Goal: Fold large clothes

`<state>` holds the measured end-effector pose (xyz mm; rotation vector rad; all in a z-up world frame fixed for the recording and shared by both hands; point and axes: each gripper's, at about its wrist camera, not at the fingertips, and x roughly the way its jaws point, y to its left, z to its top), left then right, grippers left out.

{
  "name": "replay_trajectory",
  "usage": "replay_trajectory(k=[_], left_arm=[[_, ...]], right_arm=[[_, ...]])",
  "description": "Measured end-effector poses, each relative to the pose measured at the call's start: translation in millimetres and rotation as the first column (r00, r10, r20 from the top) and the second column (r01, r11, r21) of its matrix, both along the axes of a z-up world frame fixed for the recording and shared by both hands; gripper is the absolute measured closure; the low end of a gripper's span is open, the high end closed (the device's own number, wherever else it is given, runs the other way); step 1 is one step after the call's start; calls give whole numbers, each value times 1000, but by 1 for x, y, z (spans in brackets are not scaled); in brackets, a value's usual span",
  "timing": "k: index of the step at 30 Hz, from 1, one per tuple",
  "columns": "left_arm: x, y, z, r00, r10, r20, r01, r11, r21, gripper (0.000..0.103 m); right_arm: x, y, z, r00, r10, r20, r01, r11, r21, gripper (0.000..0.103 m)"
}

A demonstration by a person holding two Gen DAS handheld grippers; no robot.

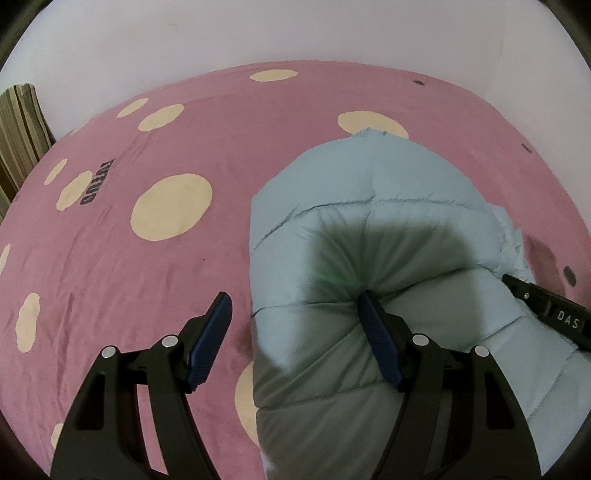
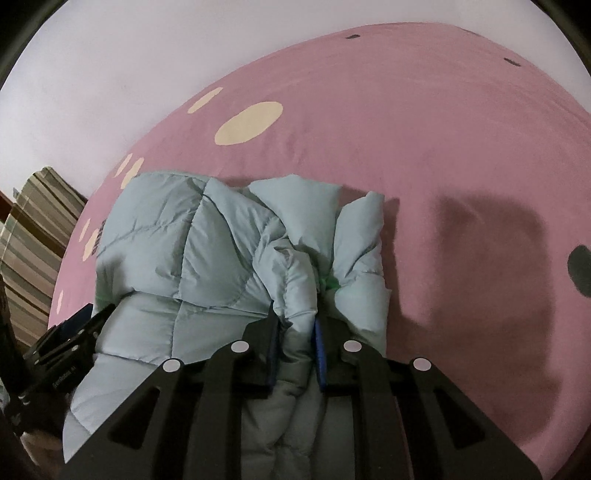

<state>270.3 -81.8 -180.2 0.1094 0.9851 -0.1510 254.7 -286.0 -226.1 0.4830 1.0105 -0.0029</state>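
A light blue puffy jacket [image 1: 369,229] lies bunched on the pink bed sheet [image 1: 147,258]. My left gripper [image 1: 295,306] is open over the jacket's left edge; its right finger presses into the padding and its left finger hangs over the sheet. In the right wrist view the jacket [image 2: 192,251] is folded into thick rolls. My right gripper [image 2: 295,321] is shut on a raised fold of the jacket near its right side. The right gripper's body shows at the right edge of the left wrist view [image 1: 546,310], and the left gripper's body shows at the left of the right wrist view [image 2: 70,339].
The pink sheet has cream dots [image 1: 170,206] and small dark dots [image 2: 580,269]. A striped cushion [image 1: 18,129] stands at the bed's far left corner, also in the right wrist view [image 2: 33,236]. A pale wall [image 1: 295,29] runs behind the bed.
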Motion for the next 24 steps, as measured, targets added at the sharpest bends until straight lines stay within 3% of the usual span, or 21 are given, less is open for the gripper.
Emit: replay_trajectory(k=[4, 9, 14, 18, 20, 24], left_arm=[[-10, 15, 13, 1000, 29, 7, -29, 999, -41, 32], [-33, 33, 34, 997, 52, 56, -48, 997, -64, 32], [-68, 47, 48, 997, 49, 67, -42, 993, -108, 32], [-89, 47, 44, 998, 30, 53, -23, 990, -137, 32], [-93, 41, 35, 999, 14, 36, -9, 993, -120, 32], [-97, 30, 19, 999, 8, 31, -5, 995, -98, 32]], right_arm=[[-9, -9, 13, 1000, 1, 9, -1, 1000, 0, 79], [-40, -4, 63, 997, -30, 75, 37, 994, -98, 79], [-77, 36, 100, 987, 73, 145, -54, 990, -129, 79], [-98, 64, 85, 985, 140, 101, -124, 981, -151, 79], [-102, 69, 70, 988, 140, 71, -126, 977, -174, 79], [-101, 59, 43, 994, 107, 32, -103, 987, -125, 79]])
